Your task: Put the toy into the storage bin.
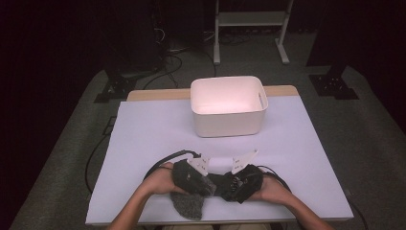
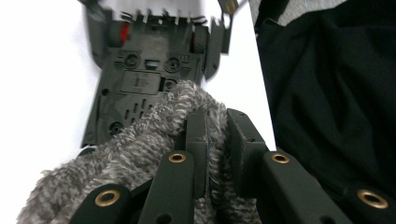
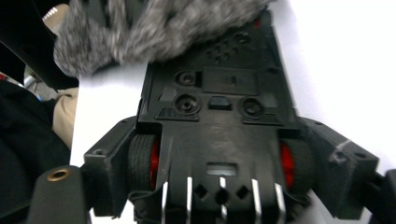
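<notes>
A black toy car with red wheel hubs lies underside up between my two grippers near the table's front edge. My right gripper has its jaws spread wide, with the pads against the wheels on both sides. My left gripper is shut on a grey fuzzy cloth, which drapes over the car's far end. In the high view, the left gripper and right gripper meet over the car, and the cloth hangs below the left hand.
A white plastic bin stands at the back middle of the white-covered table. Cables loop beside both hands. The person's dark clothing is just past the table's front edge. A white metal stand is on the floor behind.
</notes>
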A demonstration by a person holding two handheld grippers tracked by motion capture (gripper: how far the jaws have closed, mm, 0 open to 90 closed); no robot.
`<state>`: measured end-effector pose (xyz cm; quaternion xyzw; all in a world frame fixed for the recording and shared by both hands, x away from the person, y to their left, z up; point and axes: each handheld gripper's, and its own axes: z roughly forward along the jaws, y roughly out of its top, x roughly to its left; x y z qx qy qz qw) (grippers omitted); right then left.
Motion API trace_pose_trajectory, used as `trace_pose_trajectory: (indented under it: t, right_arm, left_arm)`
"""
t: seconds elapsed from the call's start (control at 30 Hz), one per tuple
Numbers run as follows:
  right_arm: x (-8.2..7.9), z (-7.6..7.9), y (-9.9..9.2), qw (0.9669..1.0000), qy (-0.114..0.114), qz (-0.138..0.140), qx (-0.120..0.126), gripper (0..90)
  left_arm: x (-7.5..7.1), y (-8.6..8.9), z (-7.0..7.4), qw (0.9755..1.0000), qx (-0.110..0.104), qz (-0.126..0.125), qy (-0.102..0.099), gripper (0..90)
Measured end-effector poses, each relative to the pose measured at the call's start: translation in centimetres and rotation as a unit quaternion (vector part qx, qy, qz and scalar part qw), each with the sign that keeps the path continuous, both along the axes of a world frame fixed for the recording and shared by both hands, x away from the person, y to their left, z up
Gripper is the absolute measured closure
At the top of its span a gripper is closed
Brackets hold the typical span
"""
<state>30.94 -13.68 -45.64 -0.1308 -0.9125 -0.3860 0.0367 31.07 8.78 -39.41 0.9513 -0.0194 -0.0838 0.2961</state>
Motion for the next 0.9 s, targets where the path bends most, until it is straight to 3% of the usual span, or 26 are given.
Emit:
trace_pose_trajectory:
  t: [0.2, 0.37, 0.5, 0.63, 0.9]
  right_arm:
    - [-0.2, -0.1, 0.2, 0.9999, -0.01, 0.009, 0.005, 23.1]
    - [-0.5, 0.1, 0.4, 0.9978, -0.054, 0.035, -0.017, 23.7]
    - [-0.1, 0.4, 0.2, 0.9959, -0.073, 0.044, -0.028, 23.7]
    - [0.7, -0.1, -0.5, 0.9989, -0.036, 0.03, -0.001, 23.5]
    - [0.1, 0.1, -1.0, 0.9986, -0.049, 0.017, -0.008, 21.8]
  left_arm:
    - [0.5, 0.5, 0.4, 0.9998, -0.005, 0.02, -0.009, 78.8]
    - [0.9, 1.1, 0.5, 0.9993, -0.001, 0.033, -0.014, 78.8]
    - [1.2, 1.6, 0.3, 0.9987, 0.005, 0.047, -0.019, 78.7]
    - [1.3, 1.5, -0.6, 0.9985, 0.014, 0.05, -0.014, 78.5]
    - [0.9, 1.3, -1.2, 0.999, 0.011, 0.042, -0.005, 78.4]
